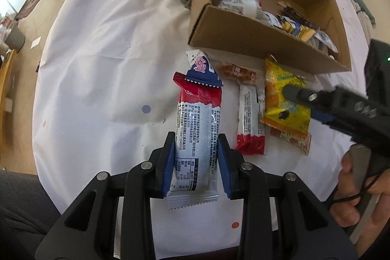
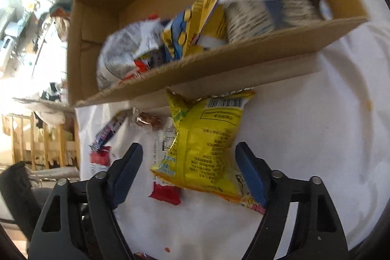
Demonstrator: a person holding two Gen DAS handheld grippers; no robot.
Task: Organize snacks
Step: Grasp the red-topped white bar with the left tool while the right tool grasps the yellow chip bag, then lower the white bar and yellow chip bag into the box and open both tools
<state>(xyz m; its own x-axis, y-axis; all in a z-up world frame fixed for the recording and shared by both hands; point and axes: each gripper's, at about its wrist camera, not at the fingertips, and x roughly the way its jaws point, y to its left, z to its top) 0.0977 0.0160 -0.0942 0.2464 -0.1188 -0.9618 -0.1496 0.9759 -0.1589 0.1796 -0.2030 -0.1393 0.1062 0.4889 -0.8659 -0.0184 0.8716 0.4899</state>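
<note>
- Left gripper (image 1: 196, 155): clenched on the lower half of a long red-and-white snack bar (image 1: 198, 128); both blue pads press its sides.
- The bar lies lengthwise over the white tablecloth (image 1: 102, 52), its far end touching a blue-and-white packet (image 1: 201, 67).
- Right gripper (image 2: 189, 172): released, jaws spread wide to either side of a yellow chip bag (image 2: 207, 138), neither pad touching it.
- The yellow bag lies on the cloth just in front of the cardboard box (image 2: 219, 60), partly over a second red-and-white bar (image 1: 251, 118).
- The box holds several snack packets (image 2: 185, 38).
- A small brown wrapped snack (image 1: 237, 73) lies near the box wall.
</note>
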